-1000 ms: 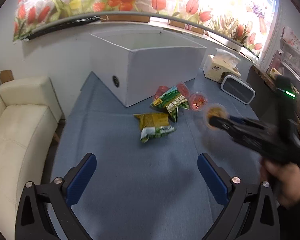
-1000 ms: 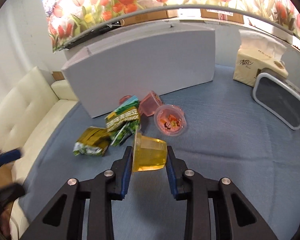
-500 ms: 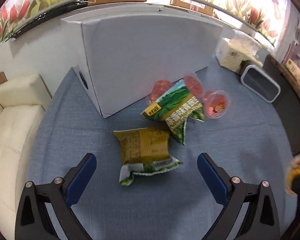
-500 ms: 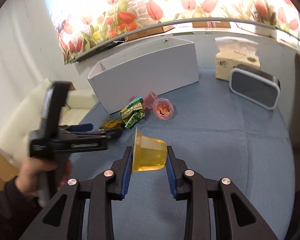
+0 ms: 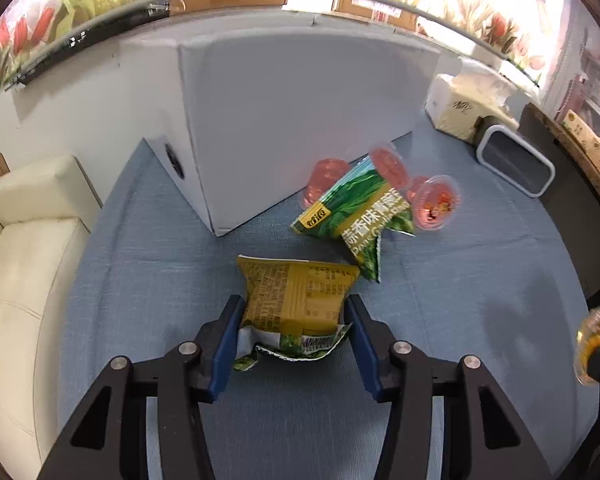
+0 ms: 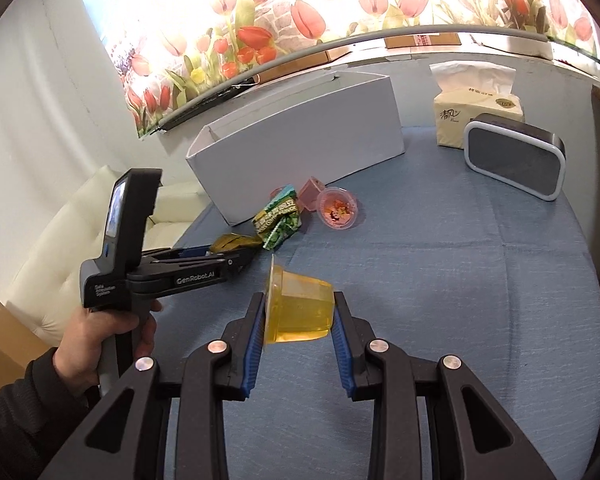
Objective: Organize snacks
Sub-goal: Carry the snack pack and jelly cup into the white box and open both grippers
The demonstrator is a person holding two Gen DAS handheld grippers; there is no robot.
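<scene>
My left gripper has its blue pads against both sides of a yellow-green snack bag lying on the blue table. It also shows in the right wrist view. My right gripper is shut on a yellow jelly cup and holds it above the table; the cup shows at the right edge of the left wrist view. A green snack bag and pink jelly cups lie in front of a white open box.
A tissue box and a dark rectangular device with a white rim stand at the back right of the table. A cream sofa is at the left. The tablecloth is blue.
My left gripper moved forward onto the yellow-green bag and closed on it. My right gripper kept the yellow cup and stayed back, raised above the table.
</scene>
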